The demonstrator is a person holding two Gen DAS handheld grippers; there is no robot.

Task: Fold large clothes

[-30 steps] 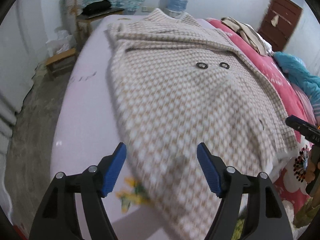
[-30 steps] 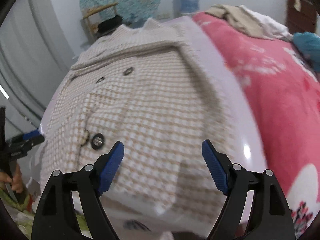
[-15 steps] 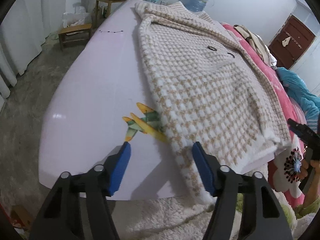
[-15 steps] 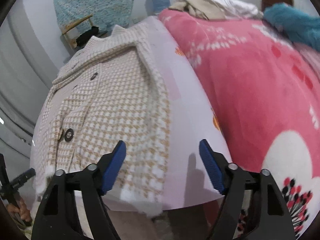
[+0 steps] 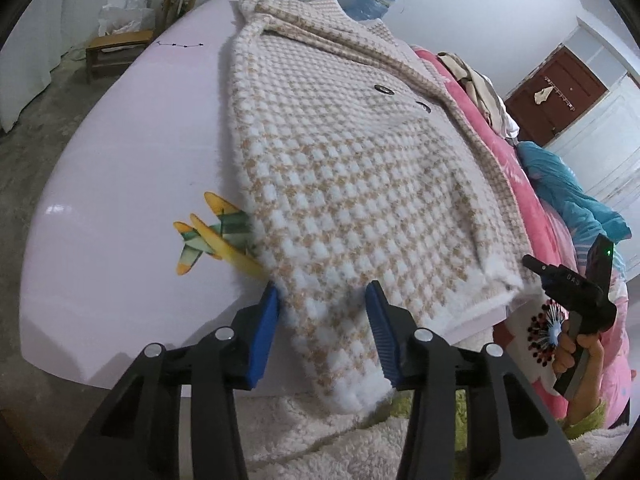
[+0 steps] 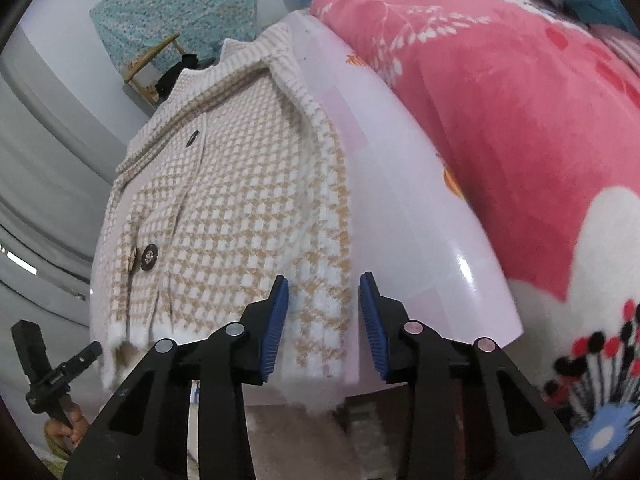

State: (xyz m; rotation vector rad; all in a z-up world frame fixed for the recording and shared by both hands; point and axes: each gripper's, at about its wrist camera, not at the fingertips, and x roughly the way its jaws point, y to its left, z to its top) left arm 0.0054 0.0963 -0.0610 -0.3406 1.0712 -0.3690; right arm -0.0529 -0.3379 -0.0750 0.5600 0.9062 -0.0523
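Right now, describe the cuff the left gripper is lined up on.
On the lilac table lies a beige-and-white checked coat. Its sleeve cuff overhangs the near edge between the left gripper fingers, longer than the white-trimmed hem beside it.

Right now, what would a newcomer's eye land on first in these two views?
The fluffy beige-and-white checked coat spread buttons-up over the glossy lilac table, its hem hanging off the near edge. Both hand-held grippers, left and right, stand open around hem corners. Beside the table lies a bright pink floral blanket.
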